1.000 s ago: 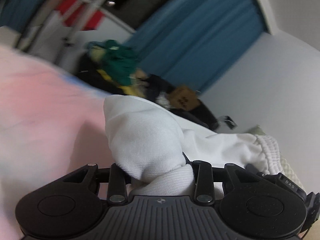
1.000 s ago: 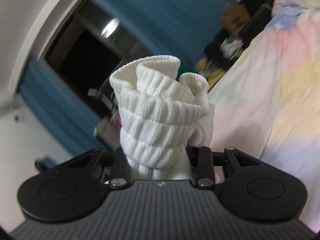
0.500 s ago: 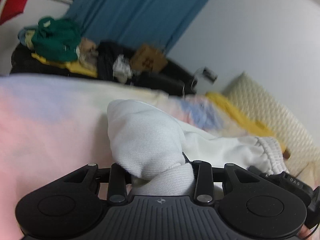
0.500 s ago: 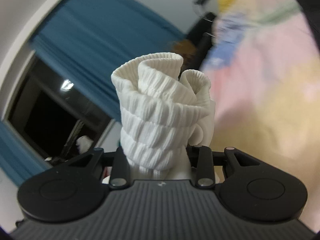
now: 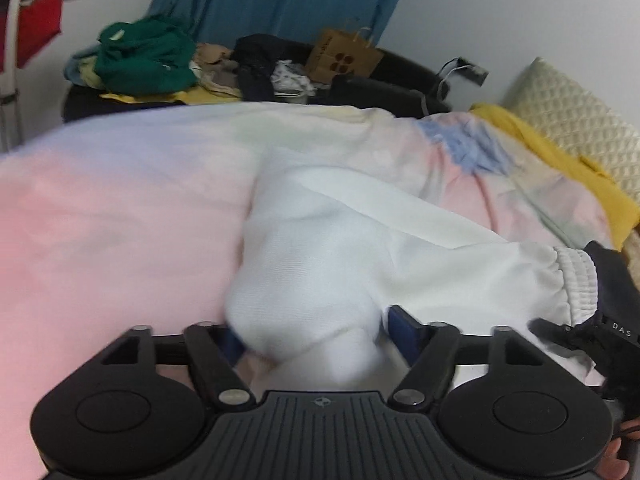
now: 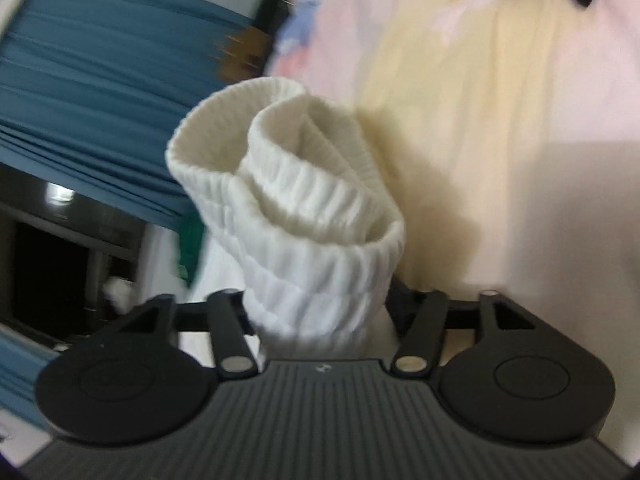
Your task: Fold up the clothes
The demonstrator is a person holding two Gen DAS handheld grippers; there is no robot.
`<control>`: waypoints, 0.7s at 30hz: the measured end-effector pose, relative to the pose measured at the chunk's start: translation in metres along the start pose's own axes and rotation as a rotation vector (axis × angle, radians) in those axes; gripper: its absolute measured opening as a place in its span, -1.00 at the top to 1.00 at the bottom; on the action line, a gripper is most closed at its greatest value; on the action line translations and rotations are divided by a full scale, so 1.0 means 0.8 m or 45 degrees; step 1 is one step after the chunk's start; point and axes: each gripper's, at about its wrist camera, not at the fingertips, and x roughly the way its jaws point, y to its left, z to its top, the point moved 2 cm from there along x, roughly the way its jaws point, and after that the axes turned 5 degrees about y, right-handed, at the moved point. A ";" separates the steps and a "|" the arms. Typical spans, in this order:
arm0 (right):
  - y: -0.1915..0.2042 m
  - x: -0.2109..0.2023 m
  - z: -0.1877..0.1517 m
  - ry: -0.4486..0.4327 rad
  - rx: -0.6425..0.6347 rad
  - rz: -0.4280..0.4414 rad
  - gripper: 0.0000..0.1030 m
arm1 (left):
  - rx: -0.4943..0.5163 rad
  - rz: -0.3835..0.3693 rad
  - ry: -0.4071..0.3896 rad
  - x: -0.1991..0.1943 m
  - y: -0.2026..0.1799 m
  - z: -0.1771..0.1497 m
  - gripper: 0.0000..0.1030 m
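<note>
Both tools have come down toward the bed (image 5: 120,216) since the earlier frames, and their jaws, then pinched on cloth, are now opening. Left tool (image 5: 316,332): jaws spreading, white garment (image 5: 400,264) bunched between them and trailing ahead and to its right across the bed. Right tool (image 6: 320,312): jaws spreading, ribbed cuff (image 6: 288,200) standing up between them, bed ahead and to its right. Recommendation: let the cloth settle flat, then draw both tools straight back so no fold drags. Paper bag (image 5: 344,60) stands far ahead of the left tool; contents not visible.
</note>
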 end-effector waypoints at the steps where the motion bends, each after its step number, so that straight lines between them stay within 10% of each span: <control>1: 0.010 -0.011 0.000 0.012 -0.023 -0.077 -0.42 | -0.011 0.007 0.002 -0.016 -0.004 0.002 -0.61; 6: 0.065 -0.087 -0.010 -0.026 -0.236 -0.273 -0.49 | -0.006 0.052 -0.084 -0.126 -0.026 0.003 -0.73; 17: 0.172 -0.268 -0.092 -0.154 -0.713 -0.142 -0.50 | 0.171 0.139 -0.294 -0.365 -0.091 -0.044 -0.99; 21: 0.196 -0.318 -0.145 -0.200 -0.920 -0.125 -0.81 | 0.207 0.125 -0.327 -0.417 -0.102 -0.091 -0.99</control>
